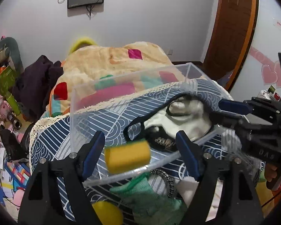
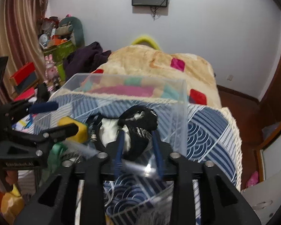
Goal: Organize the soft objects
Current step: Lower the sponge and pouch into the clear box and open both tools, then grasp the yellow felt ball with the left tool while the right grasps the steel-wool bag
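A clear plastic bin (image 1: 121,78) stands on a blue patterned cloth (image 1: 52,136). In the left wrist view my left gripper (image 1: 140,146) is open, and a yellow sponge with a green top (image 1: 128,156) sits blurred between its jaws, touching neither. A white rubber mask with black trim (image 1: 181,116) lies in the bin. My right gripper (image 2: 138,142) is open around the mask's black part (image 2: 138,129) inside the bin (image 2: 133,80). The sponge (image 2: 75,126) and left gripper (image 2: 65,119) show at left there.
A green cloth (image 1: 140,193) and a yellow object (image 1: 106,213) lie in front of the bin. A beige blanket with coloured squares (image 1: 110,63) covers the bed behind. Clutter and boxes (image 1: 3,78) line the left wall; a wooden door (image 1: 232,26) stands right.
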